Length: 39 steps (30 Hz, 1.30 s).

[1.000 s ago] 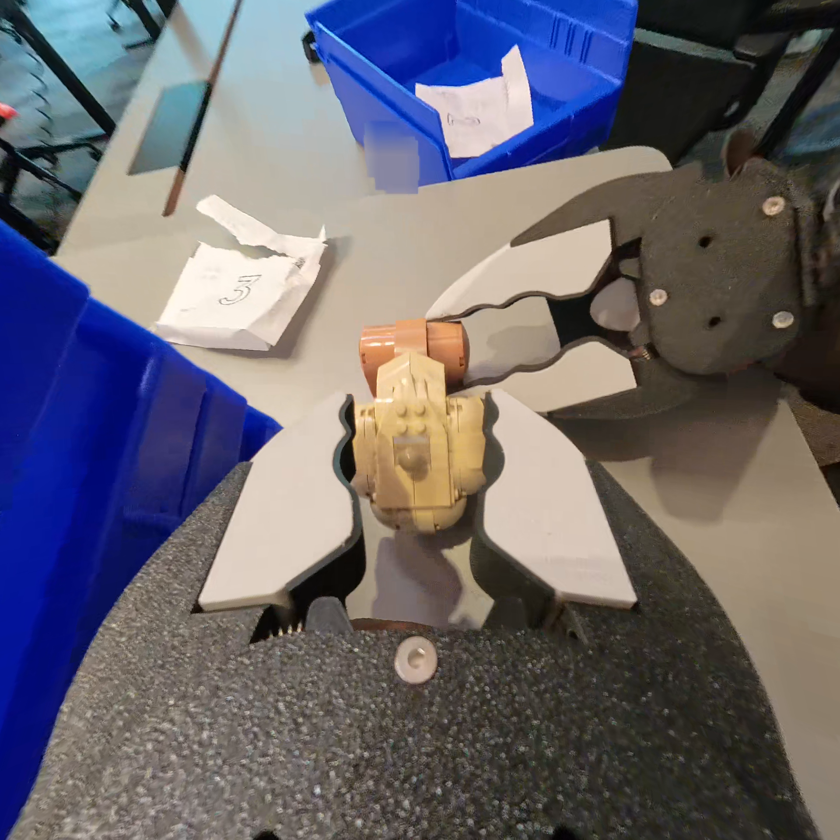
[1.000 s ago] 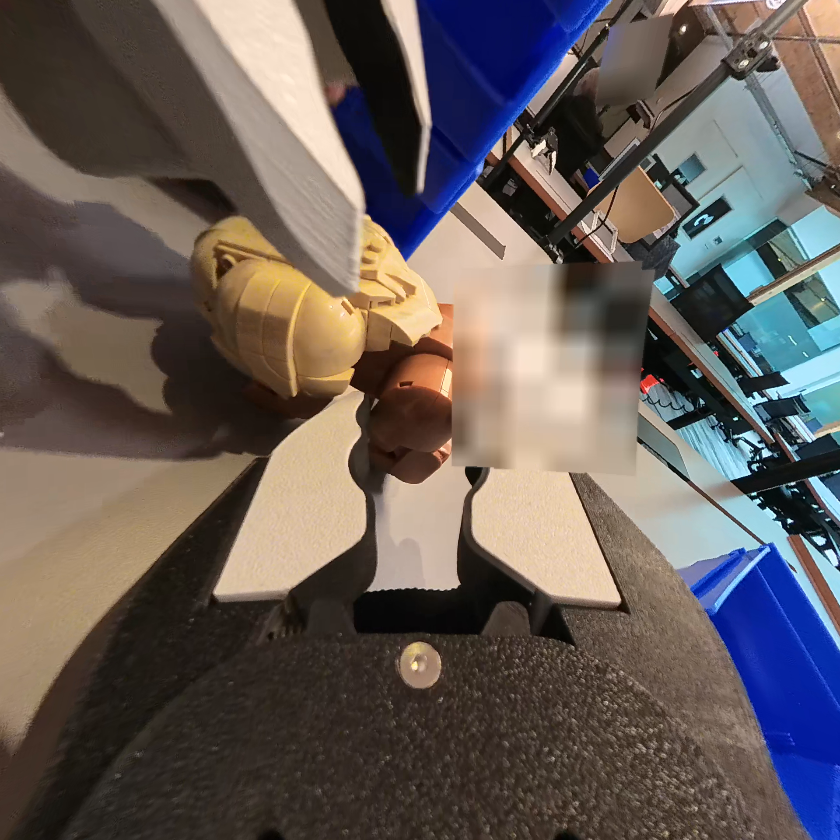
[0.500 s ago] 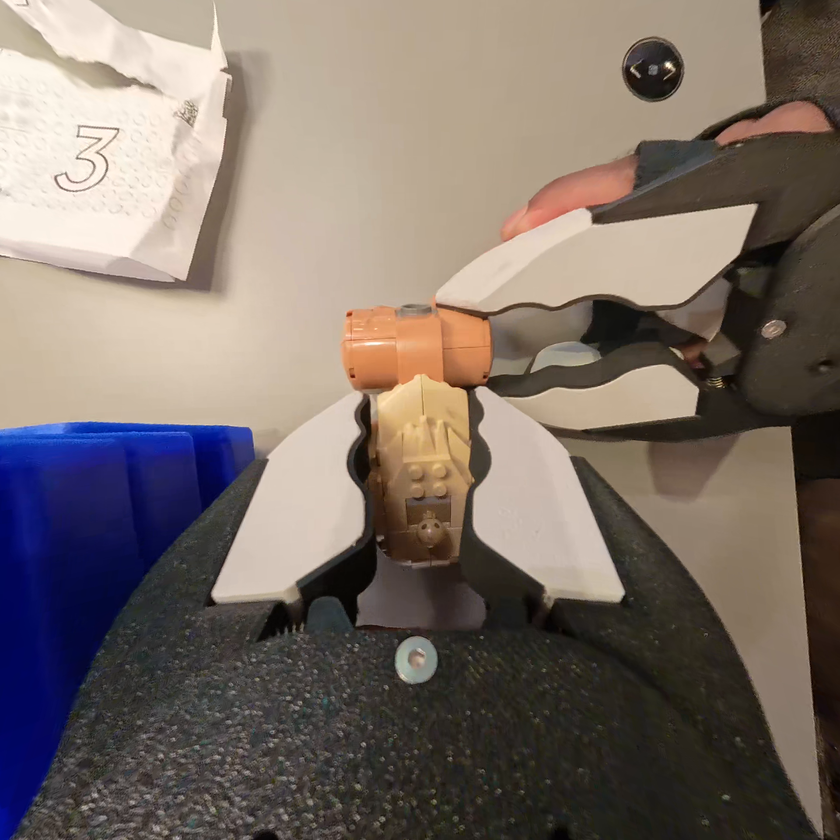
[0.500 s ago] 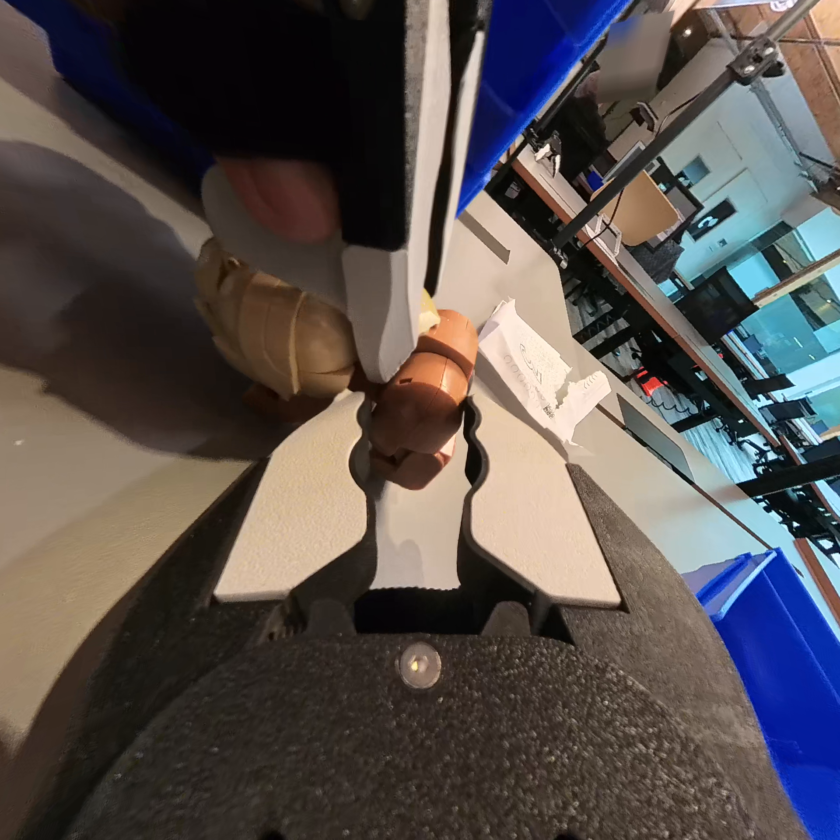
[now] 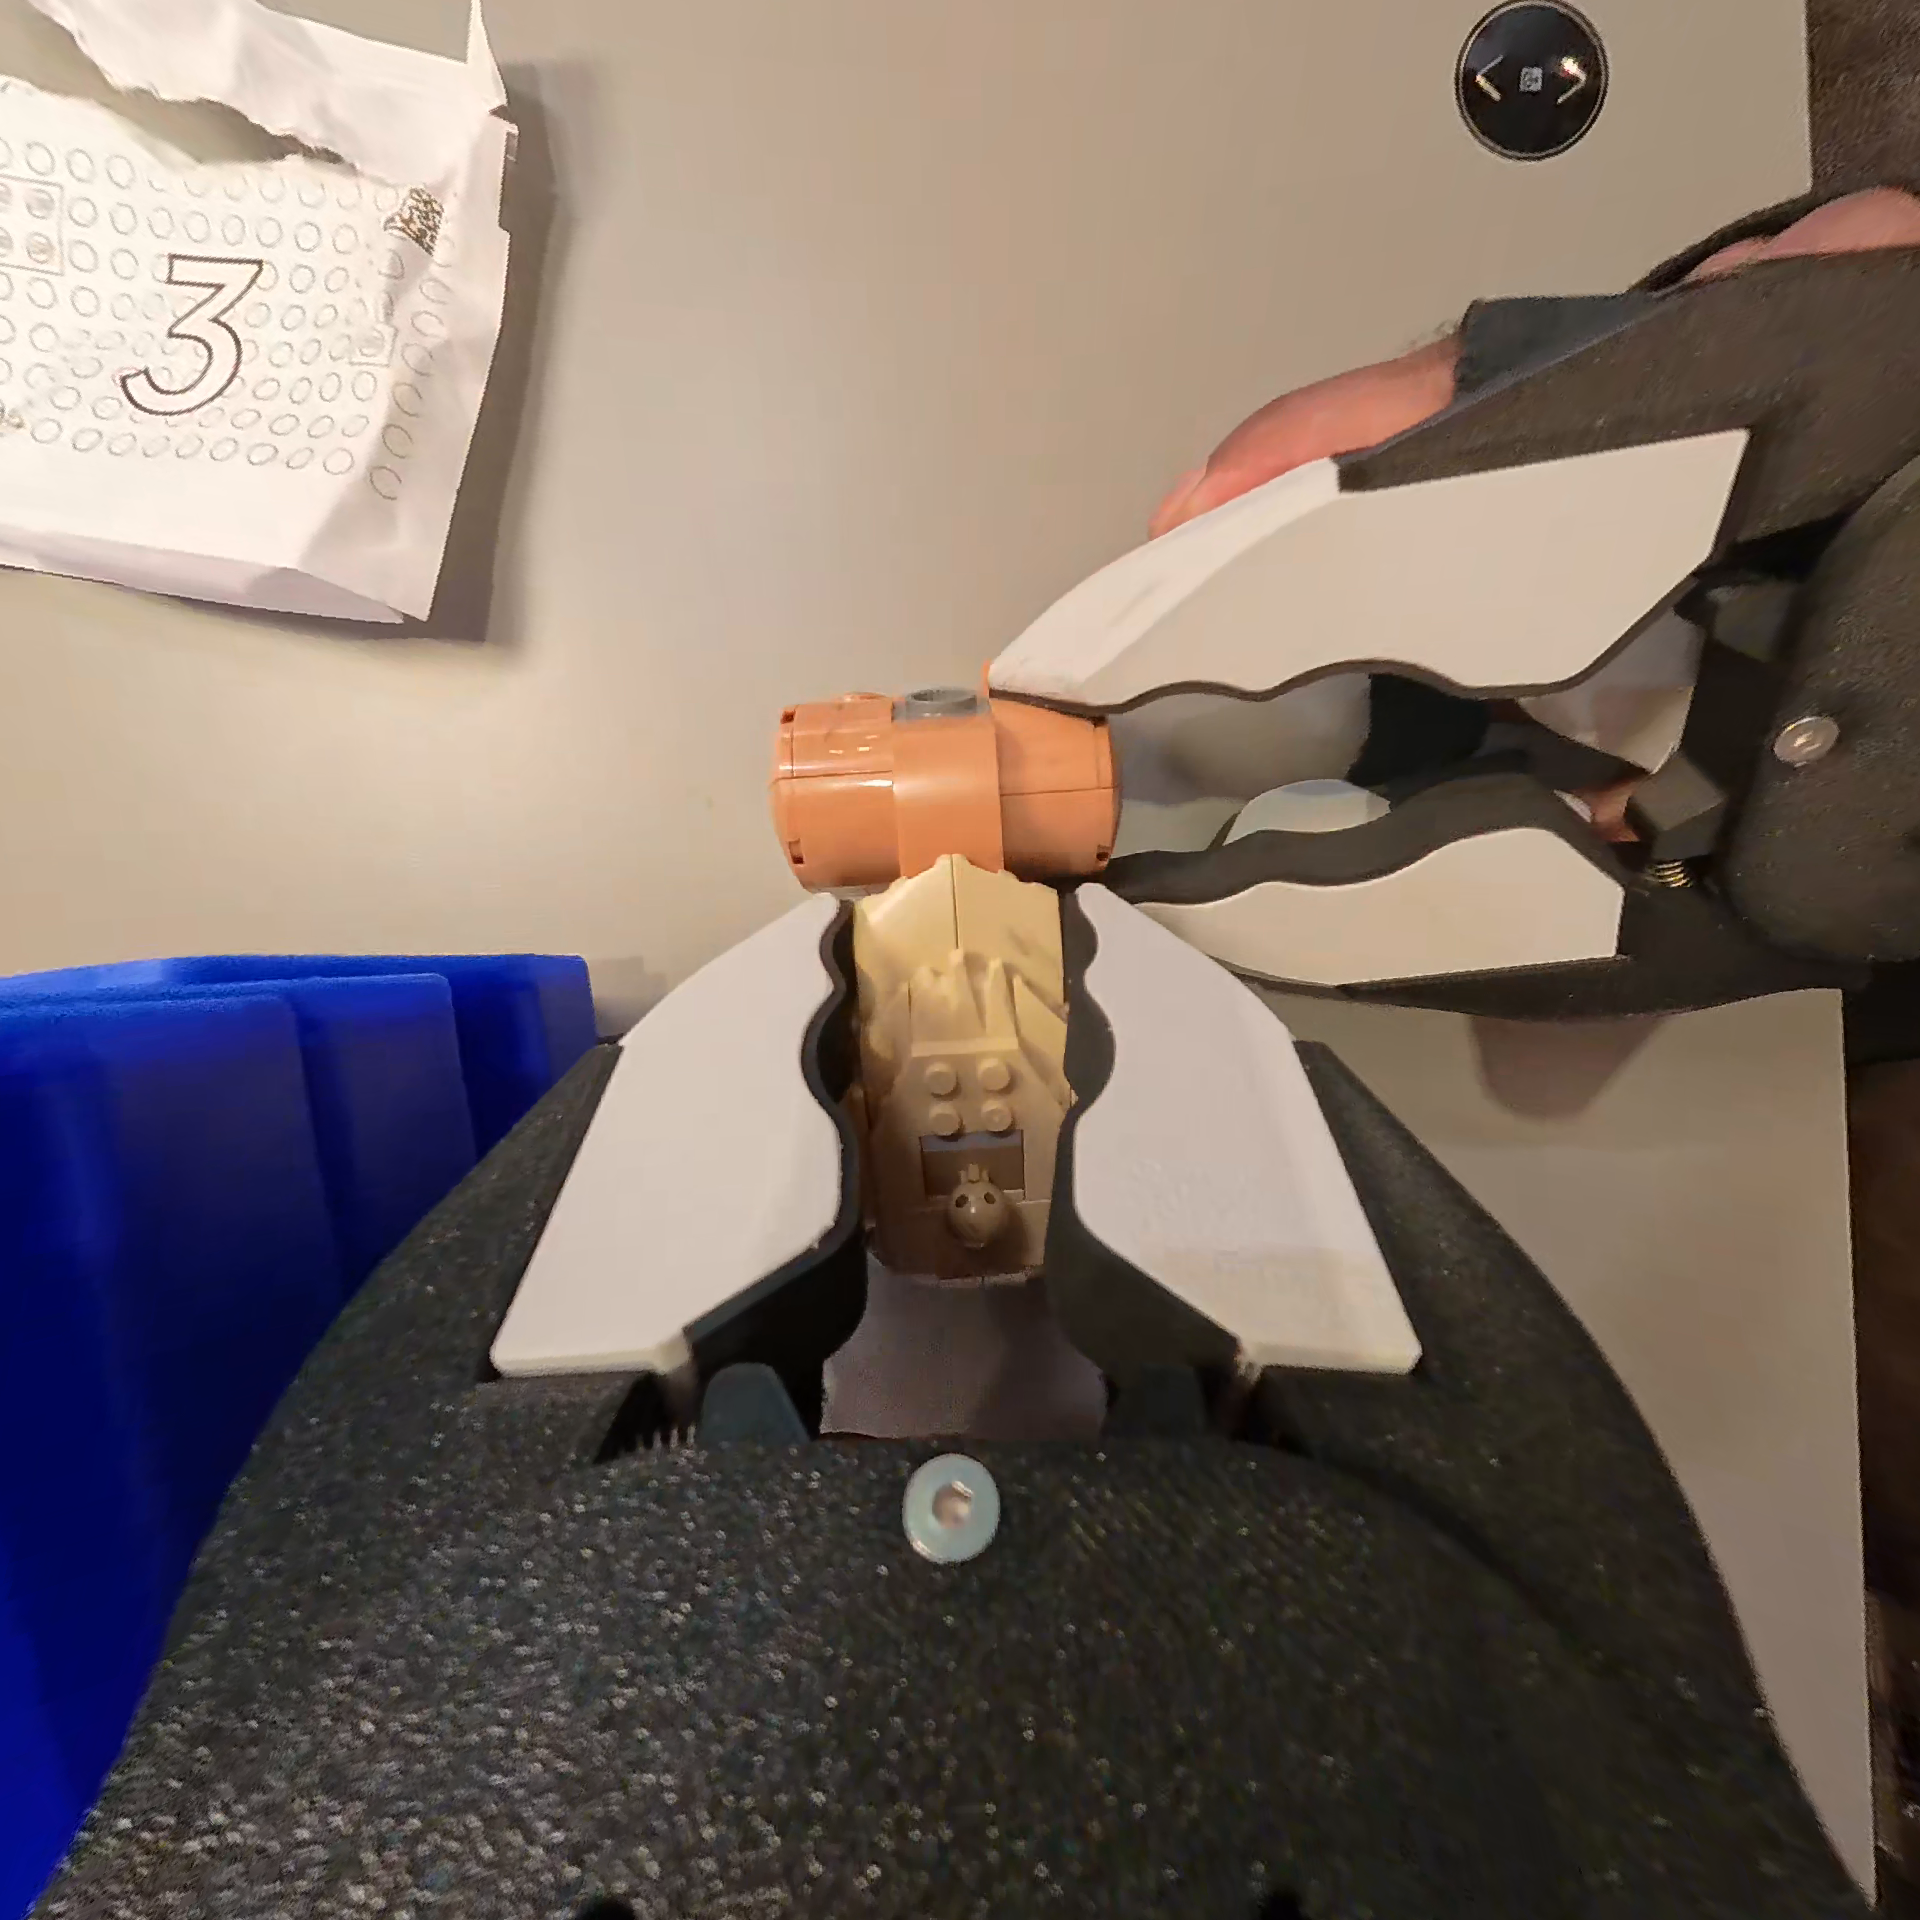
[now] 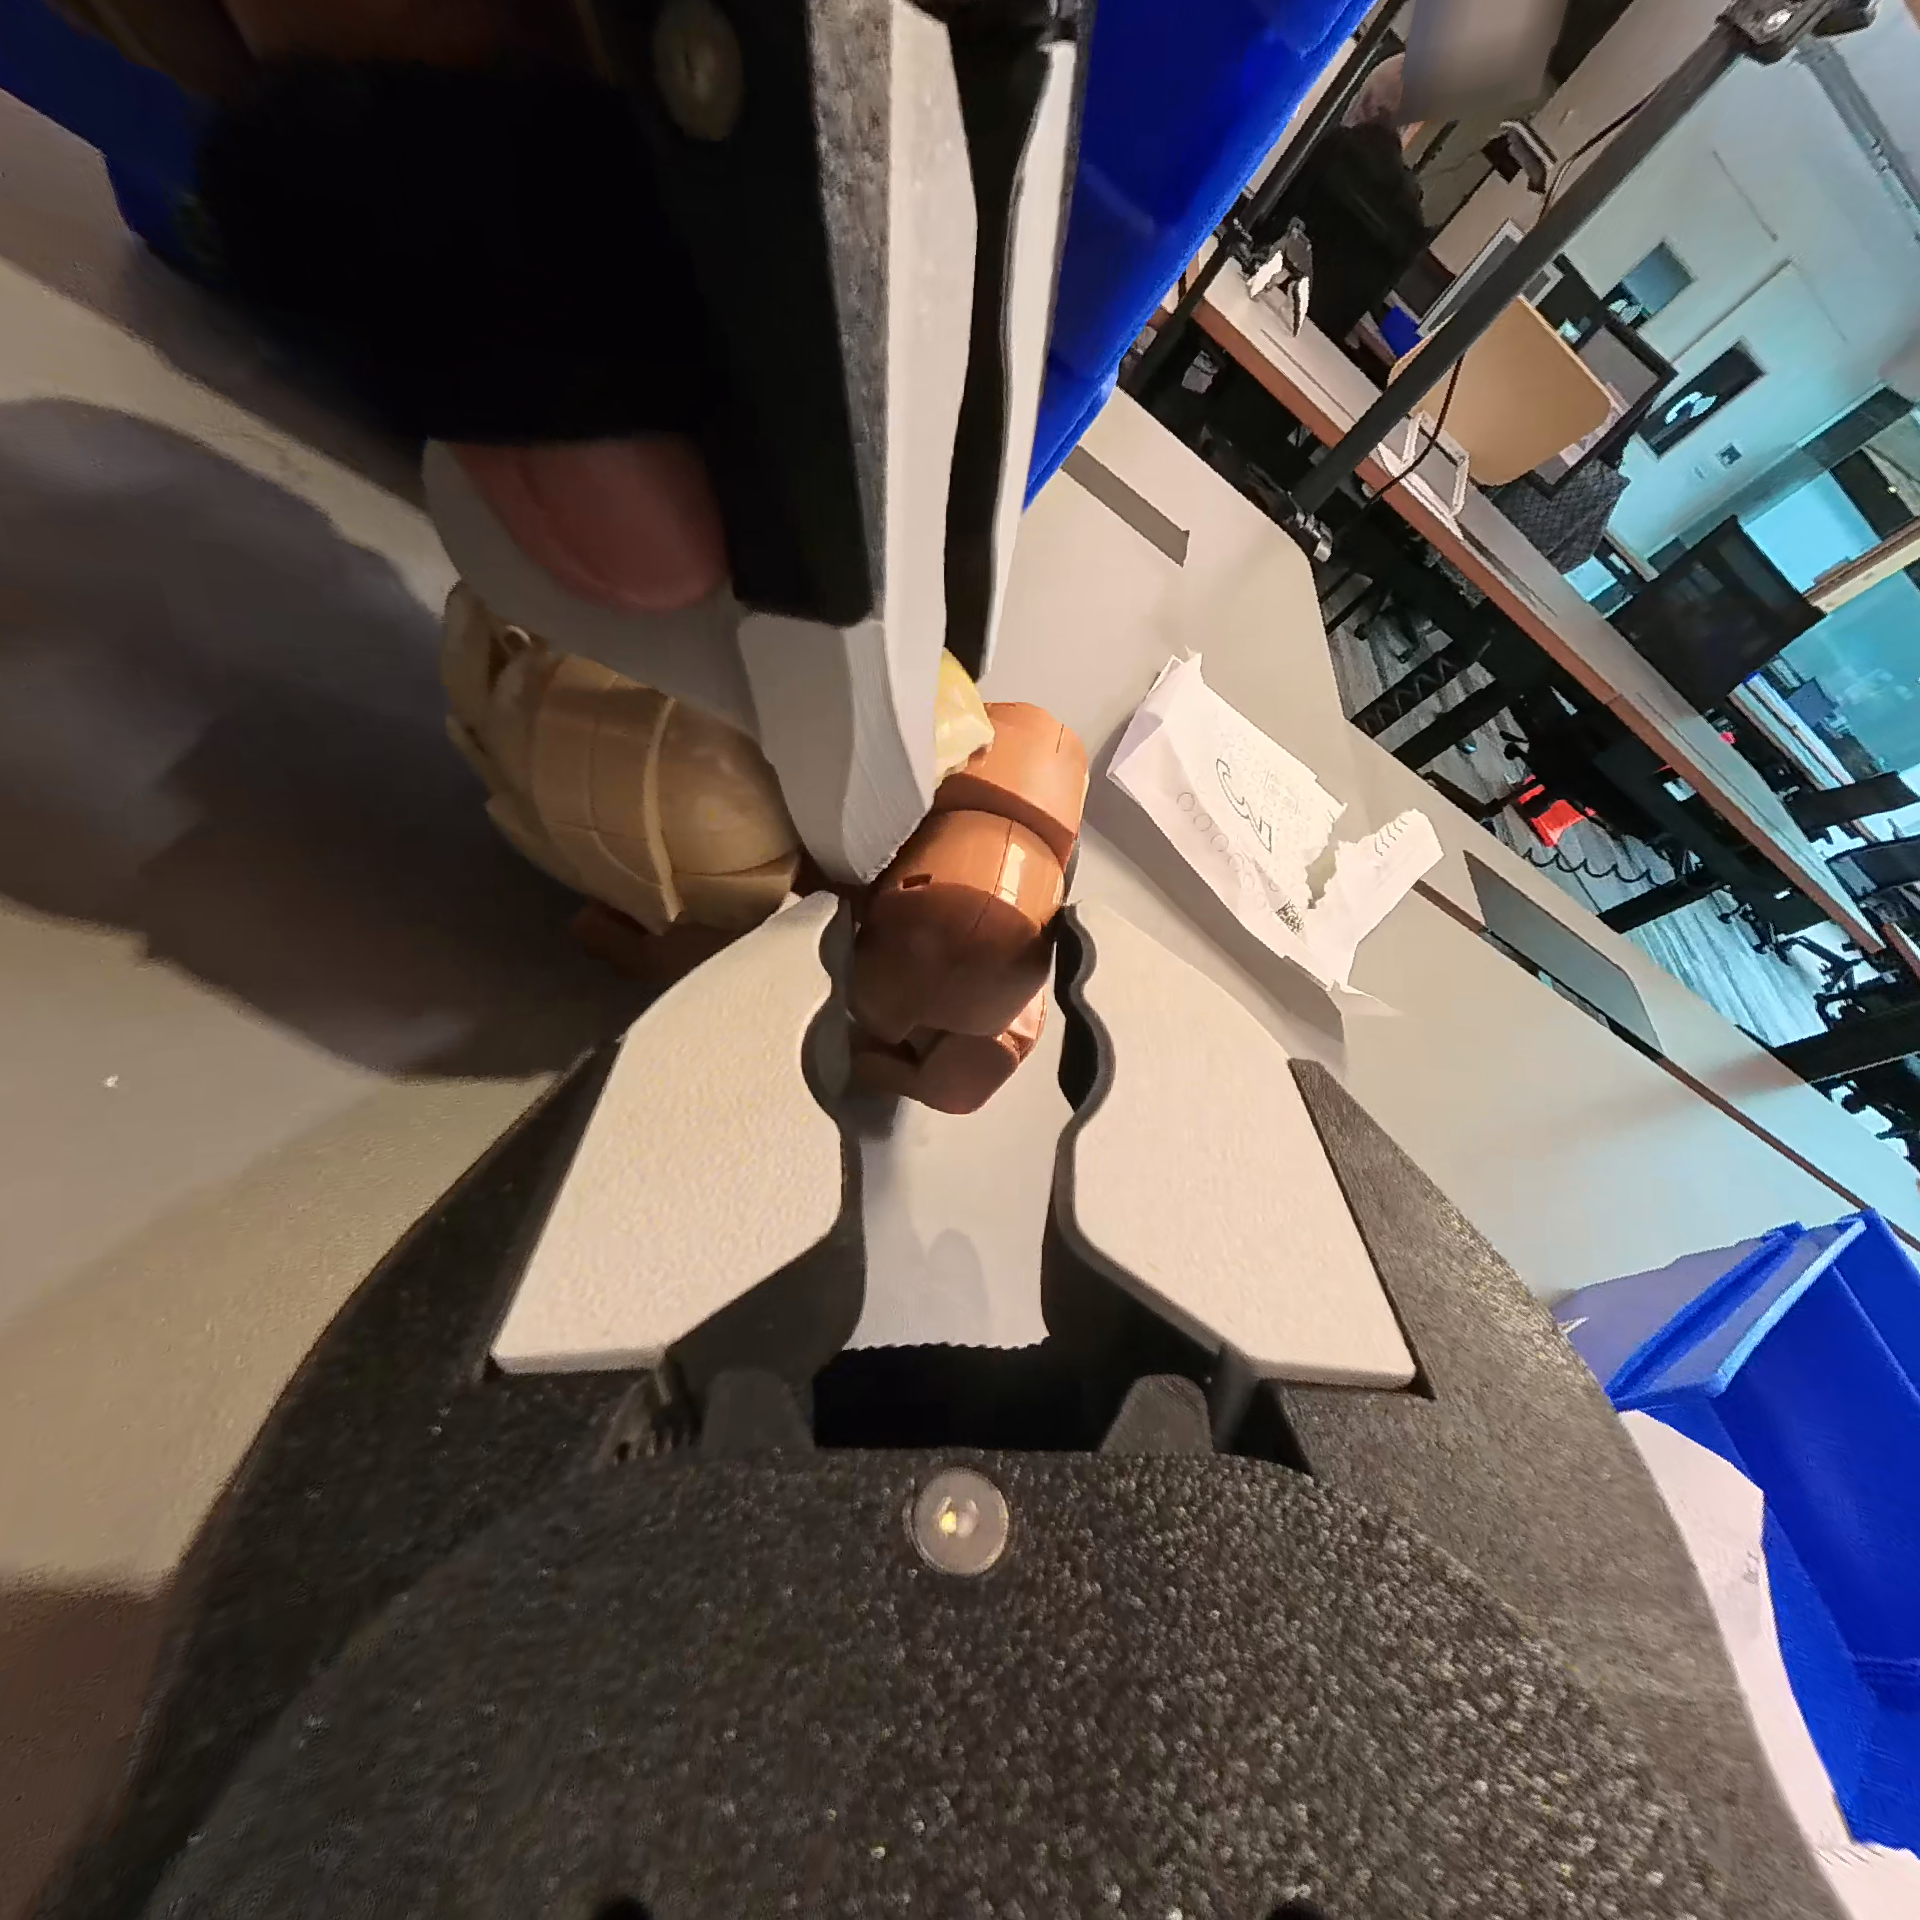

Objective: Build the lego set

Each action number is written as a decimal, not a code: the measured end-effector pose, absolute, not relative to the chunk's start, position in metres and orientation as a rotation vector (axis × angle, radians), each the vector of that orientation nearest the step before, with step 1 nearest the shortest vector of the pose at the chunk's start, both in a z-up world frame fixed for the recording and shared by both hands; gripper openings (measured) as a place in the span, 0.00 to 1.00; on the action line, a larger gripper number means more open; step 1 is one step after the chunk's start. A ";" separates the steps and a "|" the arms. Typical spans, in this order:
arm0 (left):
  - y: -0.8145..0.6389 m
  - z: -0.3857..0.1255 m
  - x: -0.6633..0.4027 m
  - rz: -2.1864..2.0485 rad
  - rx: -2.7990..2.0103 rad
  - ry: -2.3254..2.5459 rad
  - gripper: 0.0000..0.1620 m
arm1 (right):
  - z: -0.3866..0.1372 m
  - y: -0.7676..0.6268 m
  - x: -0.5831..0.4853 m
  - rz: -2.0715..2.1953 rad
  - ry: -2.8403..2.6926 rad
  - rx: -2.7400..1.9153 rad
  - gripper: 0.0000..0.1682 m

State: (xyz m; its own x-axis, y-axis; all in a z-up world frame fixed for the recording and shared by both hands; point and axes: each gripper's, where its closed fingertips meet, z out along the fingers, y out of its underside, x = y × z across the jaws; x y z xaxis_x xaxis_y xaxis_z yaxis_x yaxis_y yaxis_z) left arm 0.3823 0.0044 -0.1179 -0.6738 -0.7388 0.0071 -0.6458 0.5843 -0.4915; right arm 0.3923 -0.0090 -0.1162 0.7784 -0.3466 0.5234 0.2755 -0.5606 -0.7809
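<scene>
Left wrist view: the left gripper (image 5: 951,914), jaws clamped on the tan brick-built lego body (image 5: 956,1081), has tipped down toward the grey worktop (image 5: 831,416). At three o'clock the right gripper (image 5: 1049,790) has closed its jaws onto the orange-brown rounded lego head (image 5: 935,790), probably seating it.

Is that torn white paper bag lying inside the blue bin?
No, the torn white paper bag lies flat on the grey table, outside the blue bin.
</scene>
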 end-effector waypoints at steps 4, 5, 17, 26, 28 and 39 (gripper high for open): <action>0.004 -0.118 0.383 -0.664 -1.138 2.632 0.23 | -0.117 -0.010 0.393 -0.816 0.050 -2.025 0.22; 0.004 -0.118 0.383 -0.667 -1.137 2.633 0.23 | -0.117 -0.010 0.392 -0.818 0.049 -2.028 0.22; 0.002 -0.119 0.381 -0.668 -1.118 2.663 0.23 | -0.116 -0.015 0.389 -0.839 -0.031 -2.014 0.22; -0.002 -0.120 0.381 -0.652 -1.109 2.682 0.23 | -0.116 -0.020 0.387 -0.858 -0.039 -2.006 0.22; -0.003 -0.120 0.381 -0.642 -1.106 2.687 0.23 | -0.116 -0.021 0.387 -0.819 -0.002 -2.007 0.21; -0.006 -0.120 0.382 -0.620 -1.099 2.696 0.23 | -0.116 -0.026 0.386 -0.838 0.021 -1.994 0.21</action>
State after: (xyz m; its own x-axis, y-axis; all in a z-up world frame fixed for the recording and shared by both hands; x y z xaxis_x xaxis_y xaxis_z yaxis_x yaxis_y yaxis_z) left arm 0.3820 -0.0065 -0.1199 -0.7155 -0.6986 0.0042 -0.6303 0.6428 -0.4354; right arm 0.3864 -0.0263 -0.1157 0.7660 -0.3354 0.5484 0.3075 -0.5580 -0.7708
